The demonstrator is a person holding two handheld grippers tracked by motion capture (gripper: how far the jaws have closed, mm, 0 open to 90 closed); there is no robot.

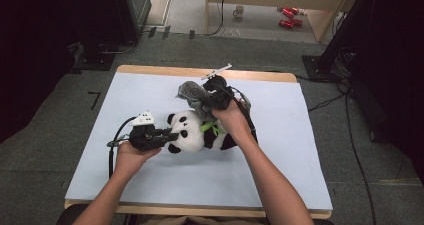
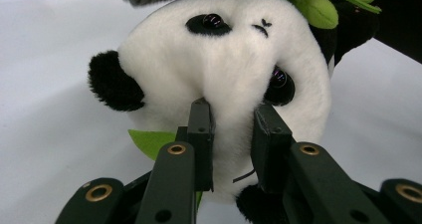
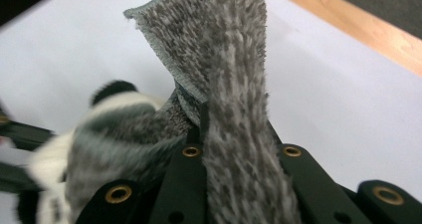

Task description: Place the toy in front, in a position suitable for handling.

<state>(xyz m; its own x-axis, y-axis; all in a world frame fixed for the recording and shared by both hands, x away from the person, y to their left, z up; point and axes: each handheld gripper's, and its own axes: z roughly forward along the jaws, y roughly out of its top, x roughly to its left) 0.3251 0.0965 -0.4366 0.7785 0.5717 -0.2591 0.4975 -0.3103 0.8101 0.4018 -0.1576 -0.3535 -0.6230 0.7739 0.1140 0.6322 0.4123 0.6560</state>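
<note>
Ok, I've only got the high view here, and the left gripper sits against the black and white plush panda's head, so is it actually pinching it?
Observer: Yes. In the left gripper view the left gripper has its jaws pressed into the white plush of the black and white plush panda, at the snout.
Operator: And the right one, what has it got?
Observer: The right gripper is clamped on the grey fuzzy cloth; a fold of it stands up between the jaws.
Operator: Is that cloth touching the panda?
Observer: Yes, the right gripper view shows its lower part draped over the panda's head.
</note>
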